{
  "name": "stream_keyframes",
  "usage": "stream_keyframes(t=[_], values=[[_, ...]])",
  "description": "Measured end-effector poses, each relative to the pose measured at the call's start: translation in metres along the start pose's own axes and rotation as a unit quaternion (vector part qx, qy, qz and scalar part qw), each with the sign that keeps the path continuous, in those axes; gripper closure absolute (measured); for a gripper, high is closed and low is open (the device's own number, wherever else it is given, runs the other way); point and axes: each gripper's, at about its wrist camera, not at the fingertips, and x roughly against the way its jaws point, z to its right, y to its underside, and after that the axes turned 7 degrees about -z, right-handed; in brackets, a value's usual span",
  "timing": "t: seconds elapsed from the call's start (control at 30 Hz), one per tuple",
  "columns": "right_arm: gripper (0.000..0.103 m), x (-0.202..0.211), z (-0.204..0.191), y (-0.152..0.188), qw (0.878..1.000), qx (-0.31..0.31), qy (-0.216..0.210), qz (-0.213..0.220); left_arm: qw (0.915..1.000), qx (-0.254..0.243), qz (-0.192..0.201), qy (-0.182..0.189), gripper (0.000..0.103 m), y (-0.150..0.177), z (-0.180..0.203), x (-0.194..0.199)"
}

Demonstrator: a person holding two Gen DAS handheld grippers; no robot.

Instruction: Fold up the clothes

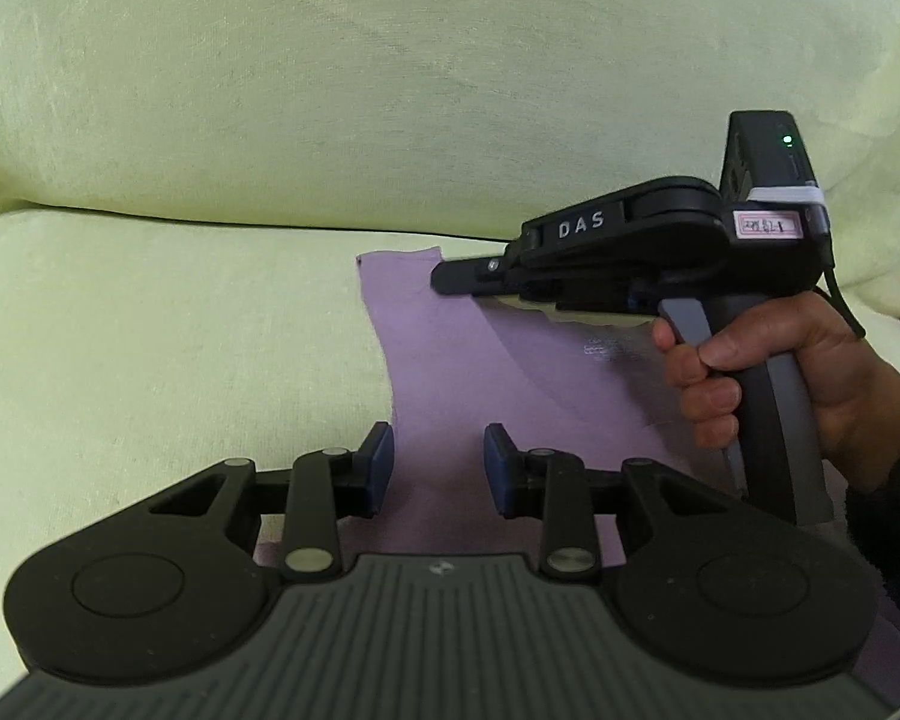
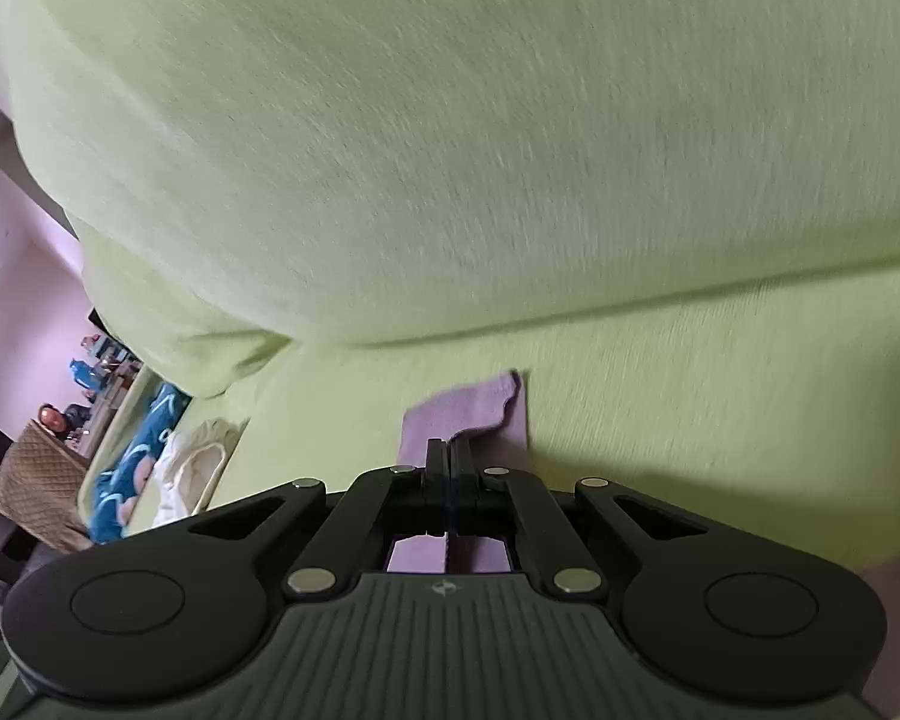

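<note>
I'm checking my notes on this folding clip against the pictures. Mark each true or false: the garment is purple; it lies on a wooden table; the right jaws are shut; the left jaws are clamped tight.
1. The garment is purple. True.
2. It lies on a wooden table. False: it lies on a pale green sofa.
3. The right gripper has its jaws shut. True.
4. The left gripper has its jaws clamped tight. False: they stand apart above the cloth.

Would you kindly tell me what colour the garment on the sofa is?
Lilac purple garment; it shows best in the left wrist view.
</note>
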Motion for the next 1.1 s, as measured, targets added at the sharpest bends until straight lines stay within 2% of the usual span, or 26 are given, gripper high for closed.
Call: stream_keyframes(t=[0.07, 0.1, 0.2, 0.33, 0.4, 0.43, 0.47, 0.53, 0.57, 0.63, 0.67, 0.73, 0.77, 0.8, 0.9, 0.97, 1.0, 1.1], values=[[0.102, 0.011, -0.001, -0.002, 0.999, 0.012, 0.028, 0.018, 1.0000, -0.002, -0.001, 0.002, 0.075, 0.001, 0.002, 0.000], [0.102, 0.009, 0.001, -0.002, 0.999, 0.013, 0.044, 0.016, 1.0000, -0.003, -0.002, 0.003, 0.075, 0.001, 0.003, 0.001], [0.102, 0.003, 0.005, 0.001, 0.998, 0.023, 0.054, -0.008, 0.9999, -0.009, -0.007, 0.000, 0.075, 0.003, 0.008, 0.002], [0.083, 0.021, 0.010, 0.002, 1.000, -0.008, 0.017, 0.009, 0.9999, -0.014, -0.004, -0.006, 0.075, 0.002, 0.008, 0.007], [0.082, 0.030, 0.012, 0.006, 1.000, -0.015, 0.004, 0.013, 0.9999, -0.010, -0.001, -0.006, 0.075, 0.001, 0.005, 0.010], [0.084, 0.037, 0.015, 0.007, 1.000, -0.015, -0.010, 0.009, 1.0000, -0.008, 0.001, -0.004, 0.075, -0.001, 0.004, 0.010], [0.091, 0.031, 0.010, 0.007, 1.000, -0.008, -0.026, -0.002, 1.0000, -0.009, 0.003, -0.001, 0.075, -0.001, 0.005, 0.012], [0.095, 0.030, 0.002, 0.018, 0.998, 0.017, -0.042, -0.042, 0.9999, -0.015, 0.004, -0.003, 0.075, 0.000, 0.006, 0.014], [0.100, 0.027, -0.003, 0.027, 0.996, 0.037, -0.043, -0.068, 0.9998, -0.020, 0.003, -0.005, 0.075, 0.000, 0.007, 0.015], [0.103, 0.031, -0.011, 0.043, 0.992, 0.085, 0.010, -0.093, 0.9997, -0.024, 0.002, -0.008, 0.075, 0.001, 0.007, 0.017], [0.103, 0.035, -0.013, 0.049, 0.993, 0.088, 0.020, -0.081, 0.9997, -0.022, 0.000, -0.009, 0.075, 0.002, 0.006, 0.018], [0.103, 0.073, 0.000, 0.054, 0.995, 0.053, 0.067, -0.045, 0.9998, -0.020, -0.004, -0.003, 0.075, 0.002, 0.005, 0.017], [0.096, 0.095, 0.006, 0.058, 0.994, 0.051, 0.095, -0.016, 0.9998, -0.021, -0.006, 0.002, 0.075, 0.003, 0.007, 0.016], [0.096, 0.118, 0.014, 0.062, 0.993, 0.043, 0.109, 0.016, 0.9997, -0.024, -0.007, 0.006, 0.075, 0.004, 0.009, 0.015], [0.094, 0.184, 0.049, 0.074, 0.992, -0.031, 0.091, 0.076, 0.9989, -0.039, -0.014, 0.019, 0.075, 0.006, 0.022, 0.009], [0.090, 0.211, 0.068, 0.085, 0.990, -0.058, 0.093, 0.090, 0.9982, -0.049, -0.020, 0.026, 0.075, 0.007, 0.032, 0.001], [0.090, 0.219, 0.076, 0.090, 0.989, -0.068, 0.095, 0.086, 0.9978, -0.054, -0.024, 0.029, 0.075, 0.008, 0.037, -0.003], [0.090, 0.219, 0.093, 0.099, 0.992, -0.097, 0.051, 0.056, 0.9971, -0.062, -0.033, 0.031, 0.075, 0.010, 0.048, -0.011]])
